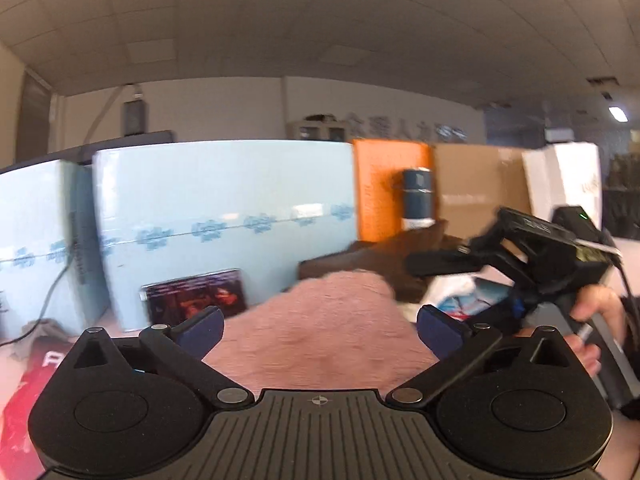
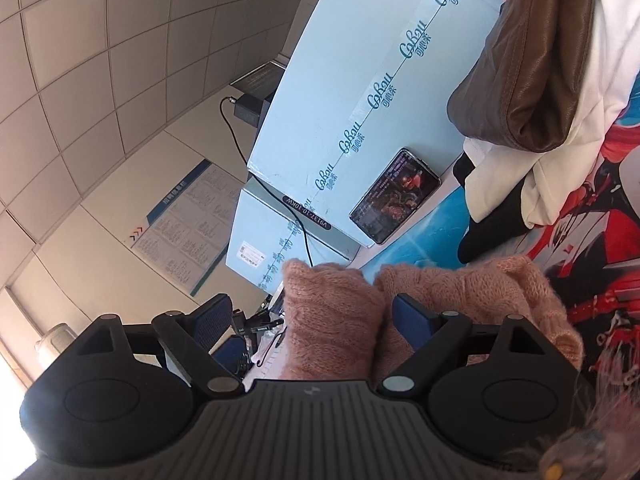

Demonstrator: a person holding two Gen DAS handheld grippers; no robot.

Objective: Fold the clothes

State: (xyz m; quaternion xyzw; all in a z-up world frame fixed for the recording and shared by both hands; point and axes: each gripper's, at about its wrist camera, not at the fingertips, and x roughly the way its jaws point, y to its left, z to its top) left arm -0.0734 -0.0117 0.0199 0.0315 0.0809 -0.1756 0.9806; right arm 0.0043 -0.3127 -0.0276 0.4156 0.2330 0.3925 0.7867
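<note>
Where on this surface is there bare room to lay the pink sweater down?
Little shows. A strip of printed mat lies bare between the phone and fuzzy pink sweater. Right is crowded: brown leather garment on white clothing.

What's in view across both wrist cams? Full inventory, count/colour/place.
pink sweater: 1, pink knit, between both grippers' fingers
brown jacket: 1, brown leather, on white garment
white garment: 1, white, under jacket
boxes: 2, light blue, behind
phone: 1, screen lit, leaning on box
bottle: 1, dark blue, by orange box
orange box: 1
left gripper: open
right gripper: open
</note>
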